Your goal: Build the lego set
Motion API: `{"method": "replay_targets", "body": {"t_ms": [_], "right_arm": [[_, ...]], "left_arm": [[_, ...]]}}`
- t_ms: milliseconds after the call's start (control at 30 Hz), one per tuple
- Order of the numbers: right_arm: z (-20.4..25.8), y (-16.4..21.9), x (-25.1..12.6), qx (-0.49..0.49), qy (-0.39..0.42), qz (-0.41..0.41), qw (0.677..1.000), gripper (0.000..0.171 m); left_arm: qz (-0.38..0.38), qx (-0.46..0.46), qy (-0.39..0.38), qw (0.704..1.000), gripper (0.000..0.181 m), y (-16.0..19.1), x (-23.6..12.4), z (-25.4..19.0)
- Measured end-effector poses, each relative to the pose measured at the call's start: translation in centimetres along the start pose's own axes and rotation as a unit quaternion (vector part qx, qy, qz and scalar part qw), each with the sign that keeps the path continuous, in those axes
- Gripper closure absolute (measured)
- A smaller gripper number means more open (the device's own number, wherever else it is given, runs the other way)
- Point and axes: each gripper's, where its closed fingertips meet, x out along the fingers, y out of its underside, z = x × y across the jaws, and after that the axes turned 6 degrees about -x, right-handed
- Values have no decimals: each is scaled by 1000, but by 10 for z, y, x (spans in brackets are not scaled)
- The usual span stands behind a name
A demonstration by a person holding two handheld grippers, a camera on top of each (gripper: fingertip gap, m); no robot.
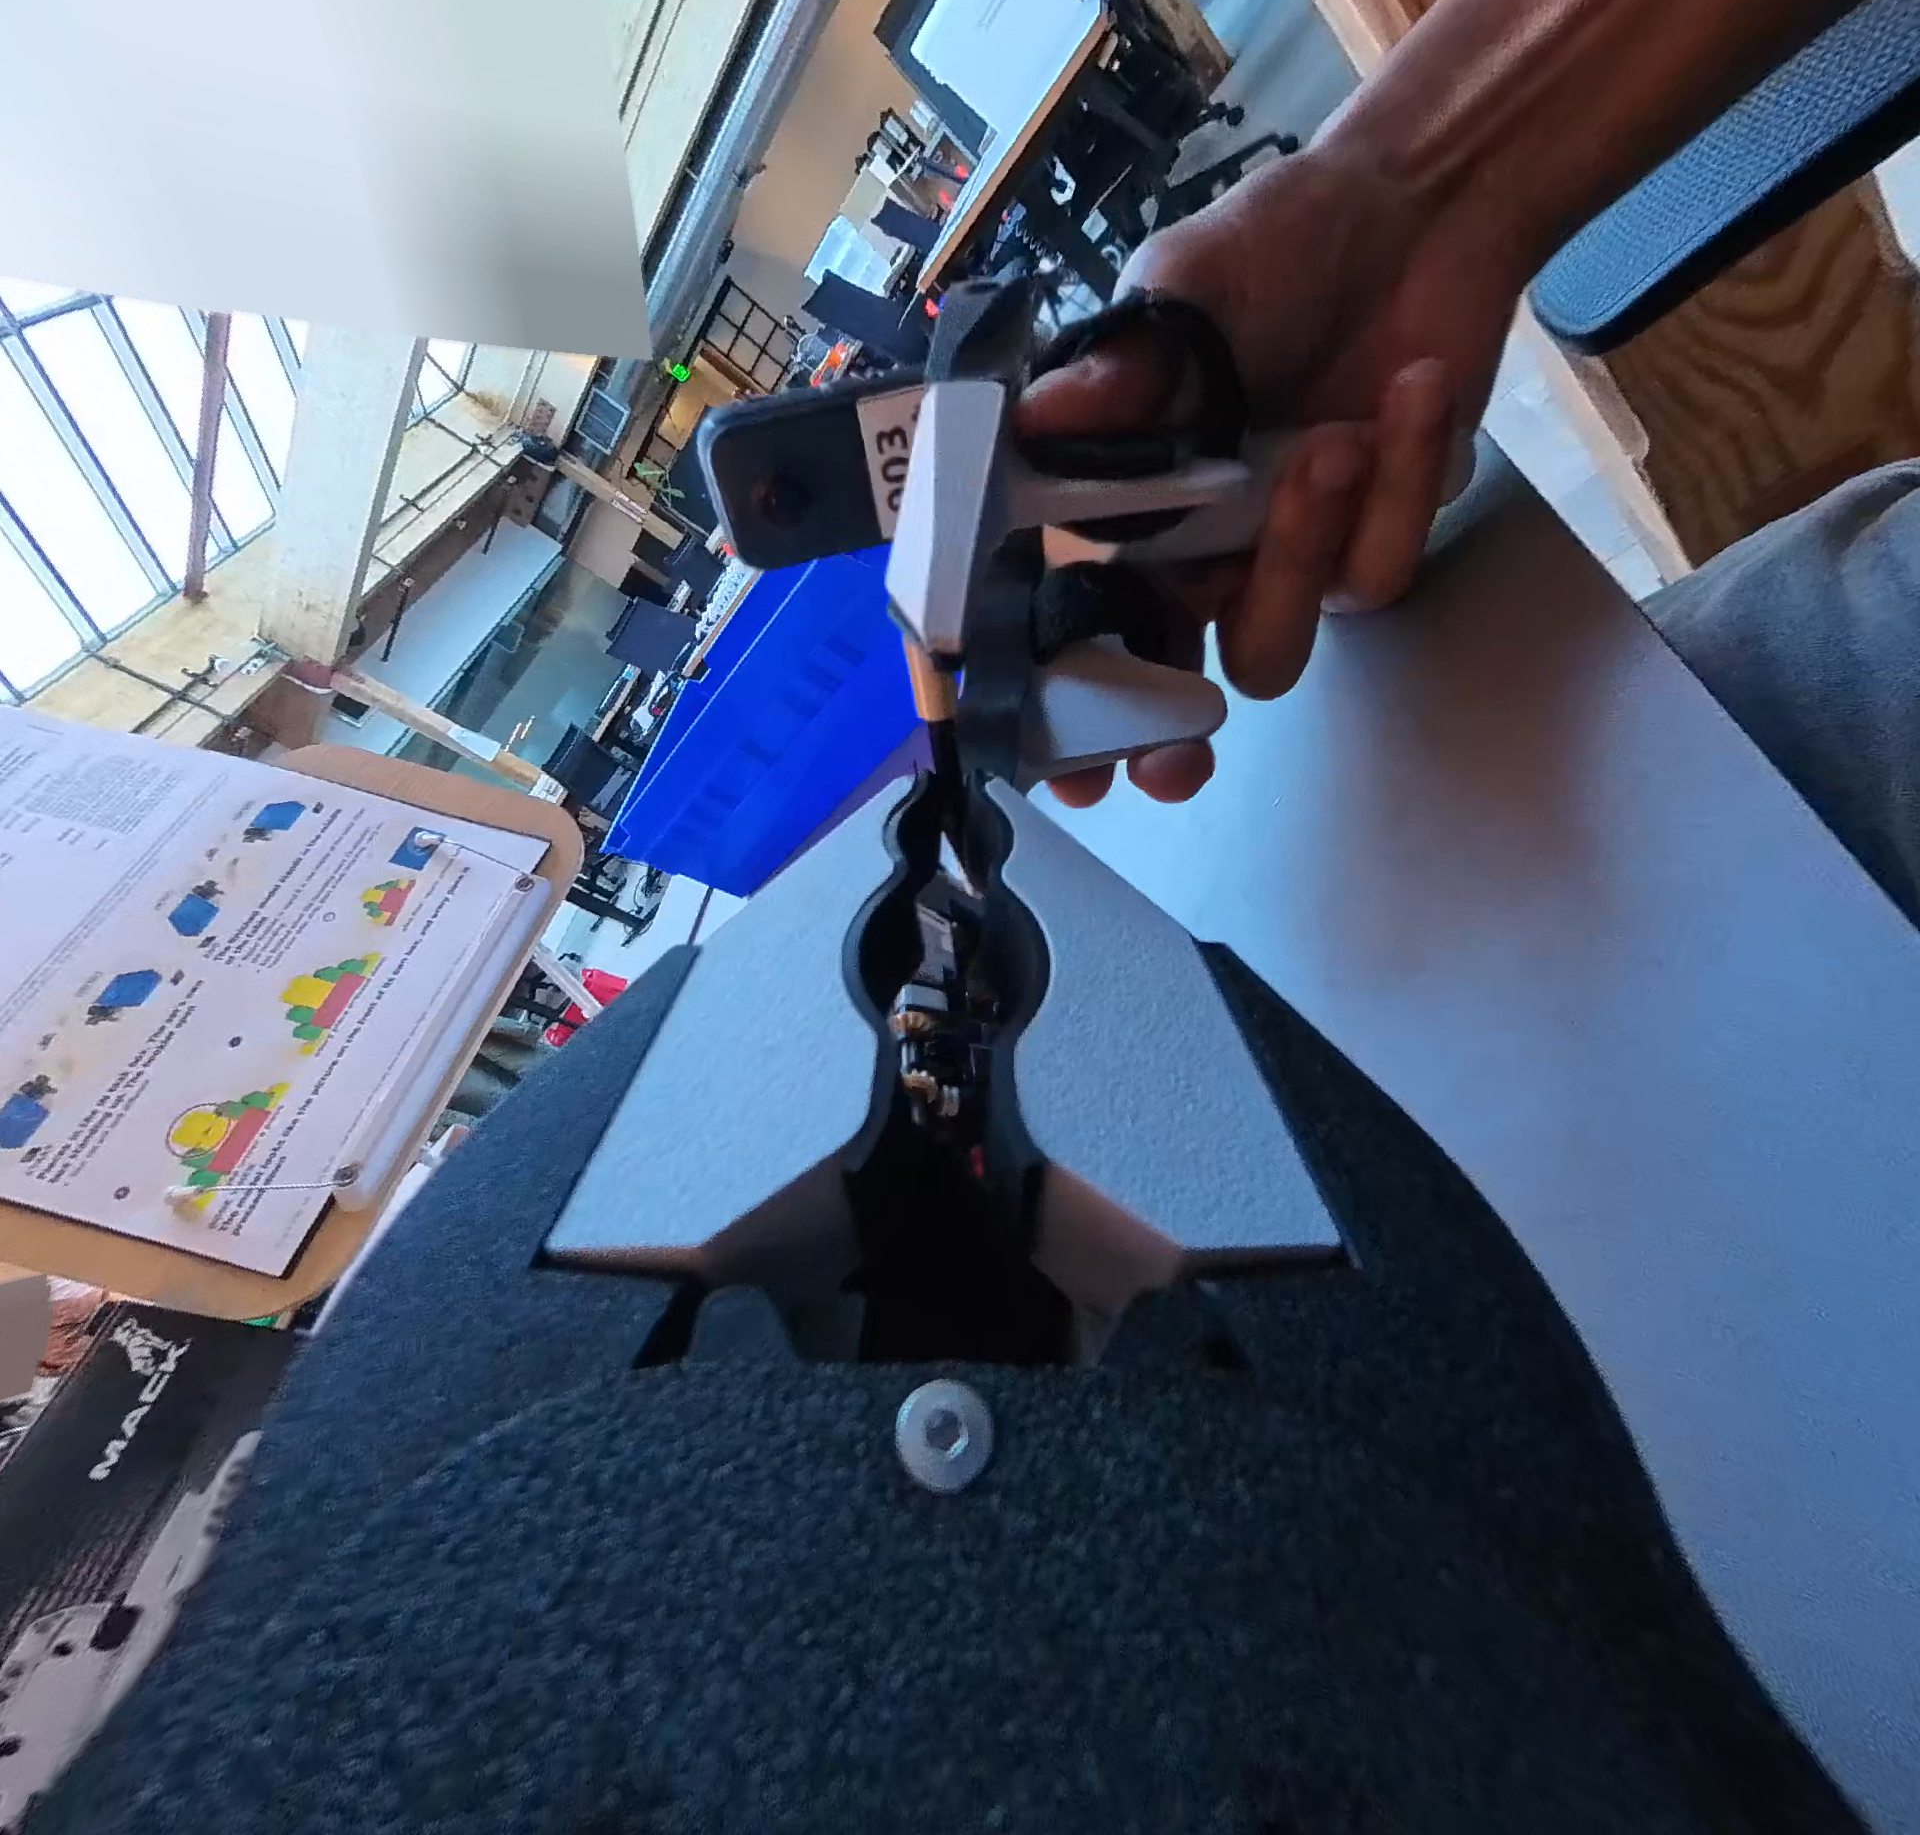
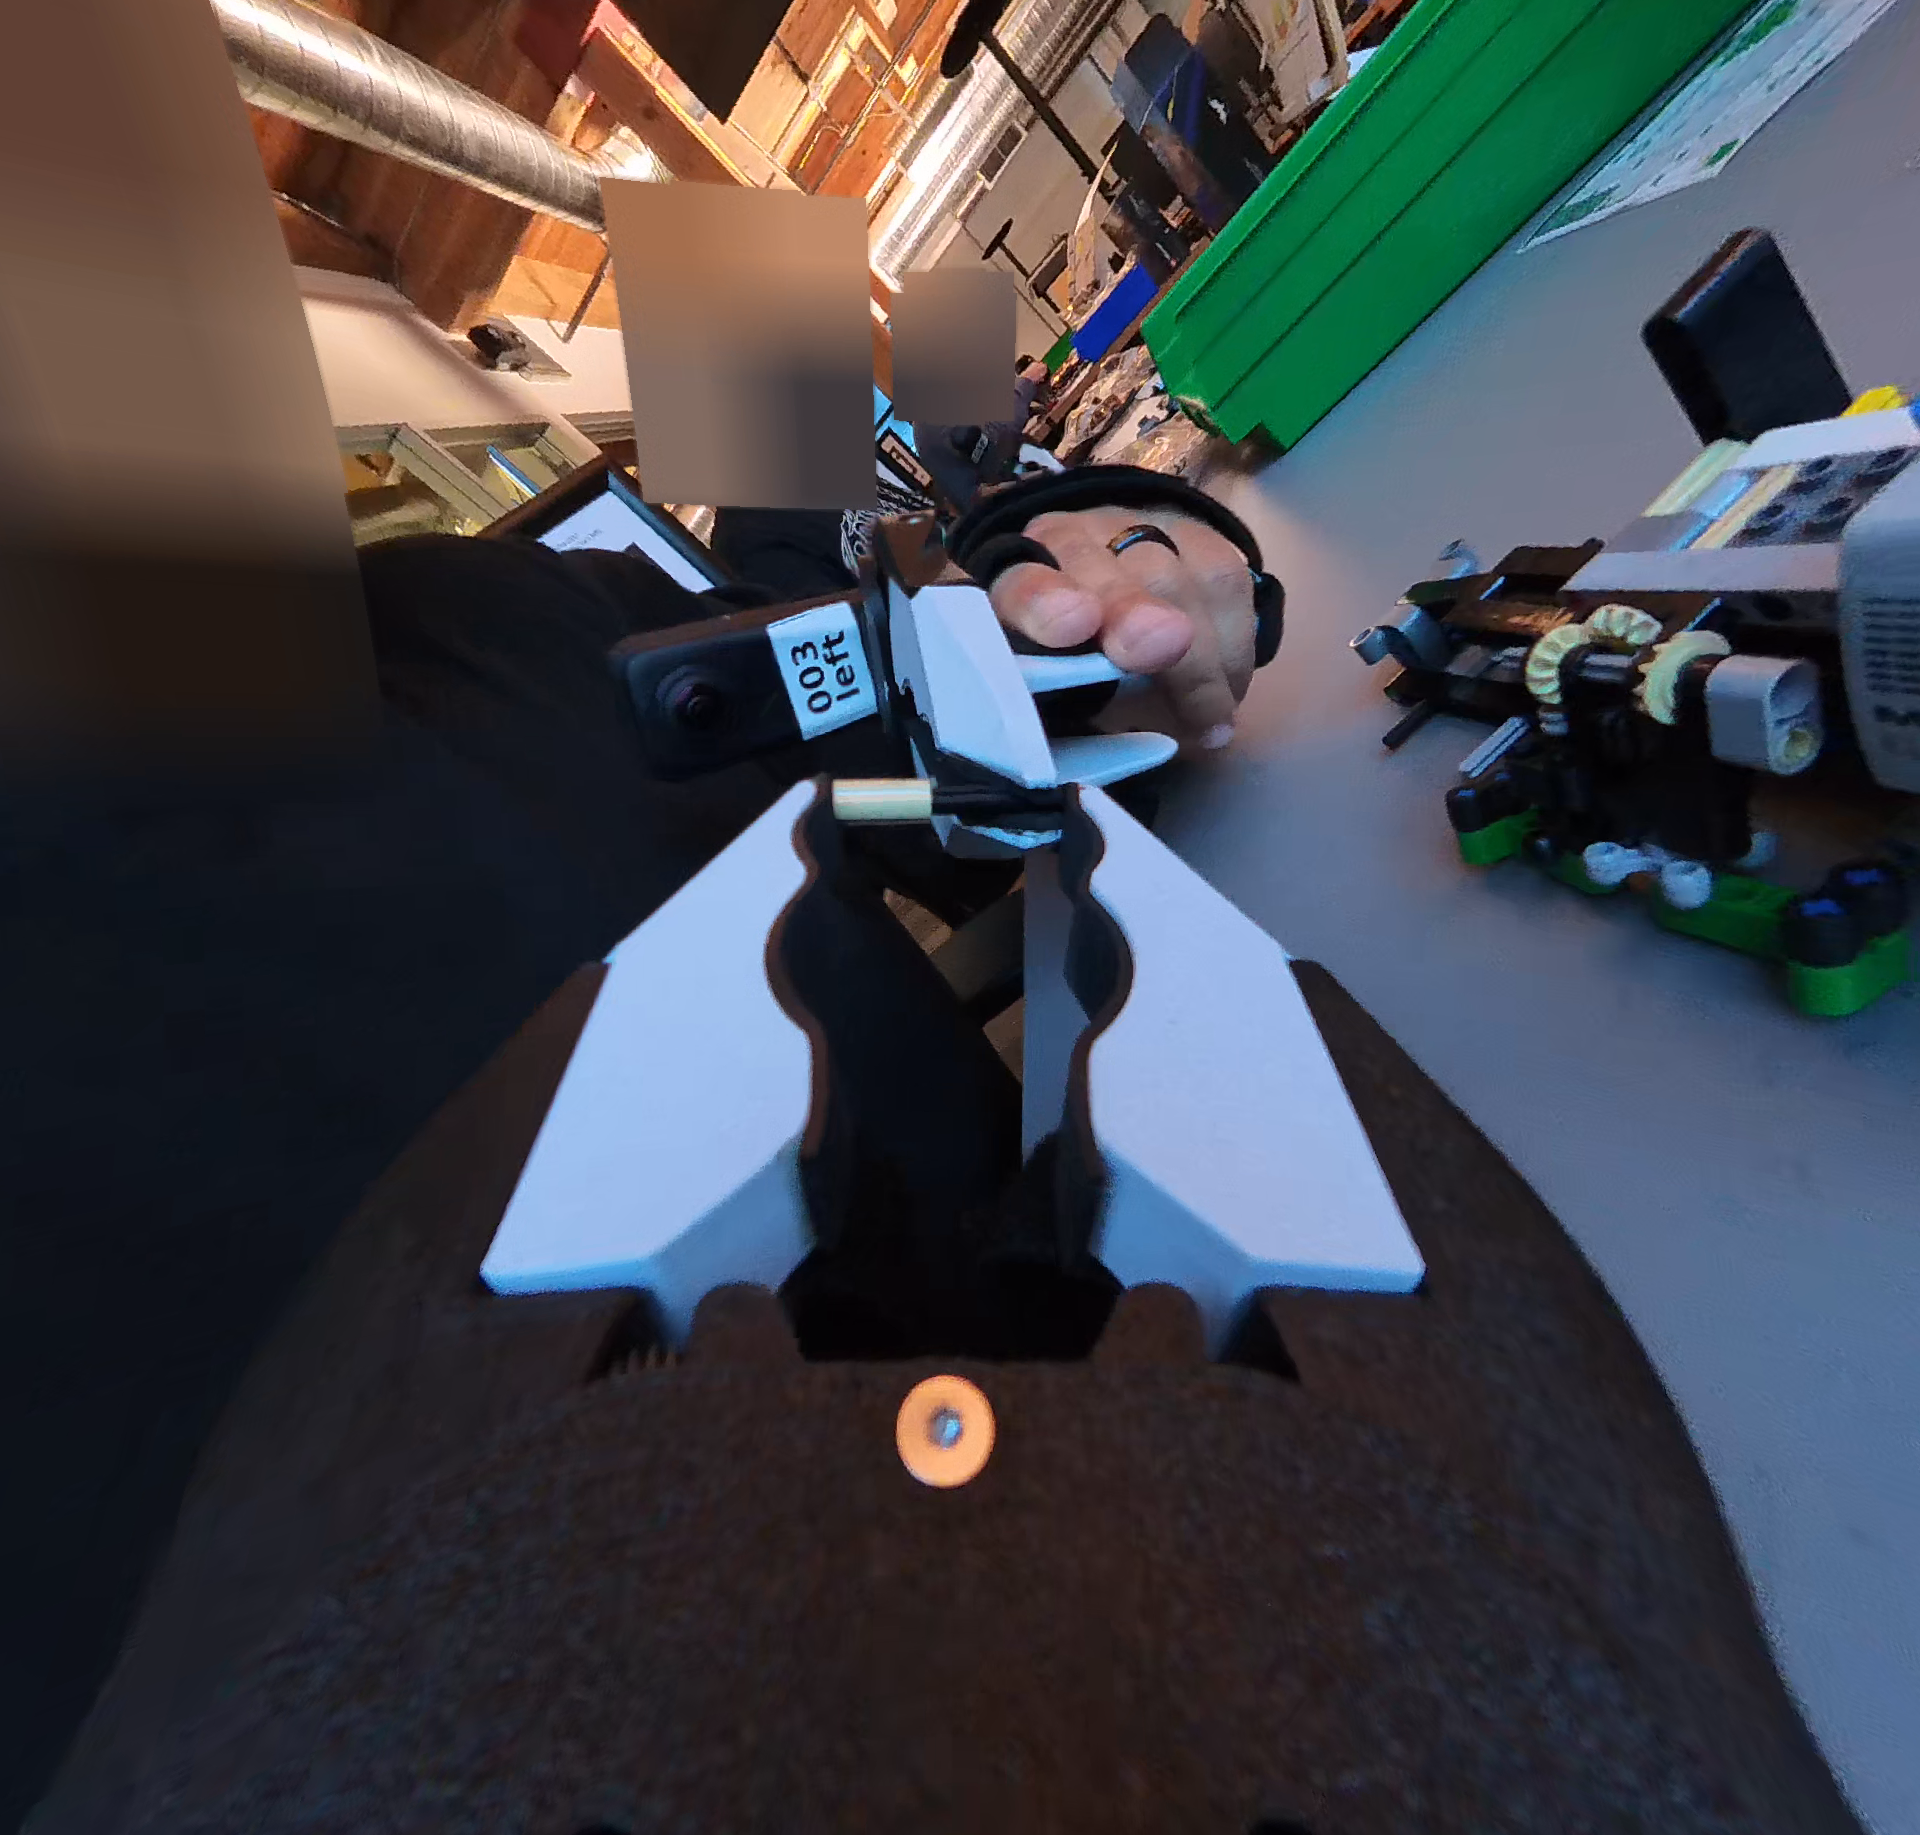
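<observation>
My left gripper (image 1: 951, 798) is shut on a thin black axle (image 1: 948, 777) with a tan bush (image 1: 928, 686) on its far end. In the right wrist view the left gripper (image 2: 997, 811) holds the axle level, with the bush (image 2: 881, 803) sticking out to the left. My right gripper (image 2: 945, 809) is open, and its tips stand either side of the axle and bush. It also shows in the left wrist view (image 1: 966, 673), held by a hand. A partly built Lego model (image 2: 1662, 705) of black, grey and green parts with tan gears lies on the grey table (image 2: 1455, 1266).
A clipboard with a printed picture sheet (image 1: 260, 1006) stands at the left. A blue bin (image 1: 769, 725) is behind. Green bins (image 2: 1403, 227), a paper sheet (image 2: 1714, 92) and a black box (image 2: 1745, 331) sit at the table's far side. A chair arm (image 1: 1714, 154) is nearby.
</observation>
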Motion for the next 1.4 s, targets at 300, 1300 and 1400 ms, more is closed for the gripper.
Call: {"method": "replay_targets", "body": {"t_ms": [300, 1300, 1400], "right_arm": [[5, -3, 0, 1, -20, 13, 1000, 129], [3, -25, -21, -334, 154, 127, 921, 129], [5, -20, -18, -366, 170, 123, 907, 152]], "left_arm": [[-6, 19, -12, 1000, 180, -4, -2, 2], [16, -421, 140, 896, 179, 0, 7, -6], [18, -420, 137, 897, 179, -1, 7, -14]]}}
